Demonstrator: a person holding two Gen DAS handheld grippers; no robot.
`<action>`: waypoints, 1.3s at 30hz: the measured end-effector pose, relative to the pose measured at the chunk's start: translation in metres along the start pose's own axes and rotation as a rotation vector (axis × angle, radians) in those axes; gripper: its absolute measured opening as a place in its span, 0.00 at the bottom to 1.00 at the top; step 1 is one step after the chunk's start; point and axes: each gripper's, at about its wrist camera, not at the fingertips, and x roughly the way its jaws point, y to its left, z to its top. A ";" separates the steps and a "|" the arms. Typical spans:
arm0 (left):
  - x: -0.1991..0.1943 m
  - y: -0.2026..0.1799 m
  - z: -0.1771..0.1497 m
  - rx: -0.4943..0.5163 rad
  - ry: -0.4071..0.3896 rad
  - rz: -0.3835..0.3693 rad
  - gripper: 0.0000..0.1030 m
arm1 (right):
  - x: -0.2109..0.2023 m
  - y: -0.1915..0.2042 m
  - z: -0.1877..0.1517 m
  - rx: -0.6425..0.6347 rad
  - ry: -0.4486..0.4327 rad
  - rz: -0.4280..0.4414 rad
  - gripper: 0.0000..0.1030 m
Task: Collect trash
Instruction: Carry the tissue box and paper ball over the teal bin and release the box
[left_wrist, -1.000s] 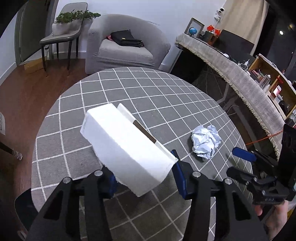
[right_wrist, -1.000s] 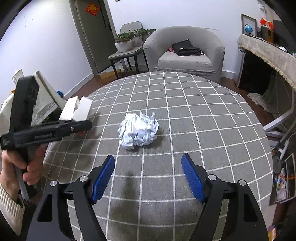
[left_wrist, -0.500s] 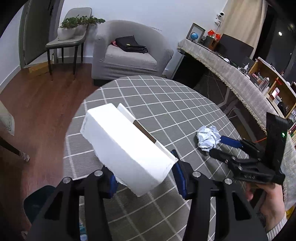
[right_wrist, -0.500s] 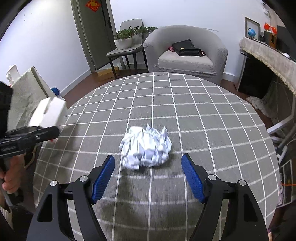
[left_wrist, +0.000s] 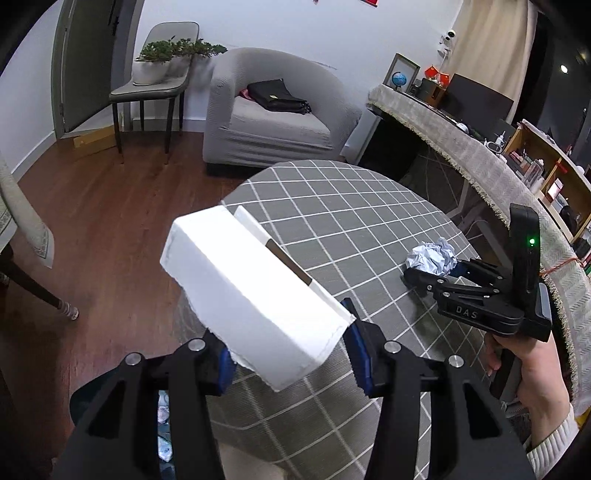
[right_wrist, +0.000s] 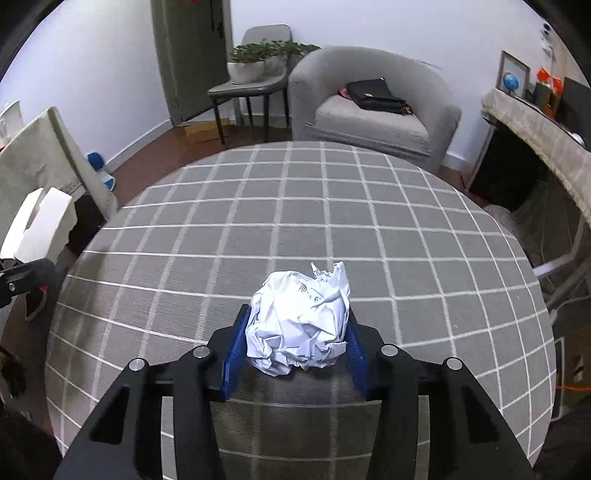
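Observation:
My left gripper (left_wrist: 290, 356) is shut on a white cardboard box (left_wrist: 251, 291) and holds it in the air past the left edge of the round table (left_wrist: 354, 218). The box also shows at the far left of the right wrist view (right_wrist: 40, 225). My right gripper (right_wrist: 295, 354) is shut on a crumpled white paper ball (right_wrist: 301, 325) low over the grey checked tablecloth (right_wrist: 295, 206). In the left wrist view the paper ball (left_wrist: 430, 256) sits at the tips of the right gripper (left_wrist: 434, 275), at the table's right side.
A dark bin (left_wrist: 88, 402) with scraps inside stands on the wooden floor under my left gripper. A grey armchair (right_wrist: 373, 107) with a black bag is behind the table. A chair with plants (right_wrist: 255, 77) is further left. A cloth-covered counter (left_wrist: 476, 158) runs along the right.
My right gripper has moved forward to the paper ball and closed on it. My left gripper has carried the box leftward, off the table's edge and over the floor.

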 end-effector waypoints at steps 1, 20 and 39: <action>-0.003 0.003 0.000 -0.002 -0.003 0.004 0.51 | -0.001 0.003 0.001 -0.003 -0.005 0.006 0.47; -0.027 0.061 -0.034 -0.045 0.038 0.136 0.51 | -0.017 0.098 0.027 -0.087 -0.067 0.179 0.46; -0.013 0.131 -0.093 -0.070 0.193 0.277 0.51 | -0.014 0.180 0.033 -0.152 -0.064 0.380 0.47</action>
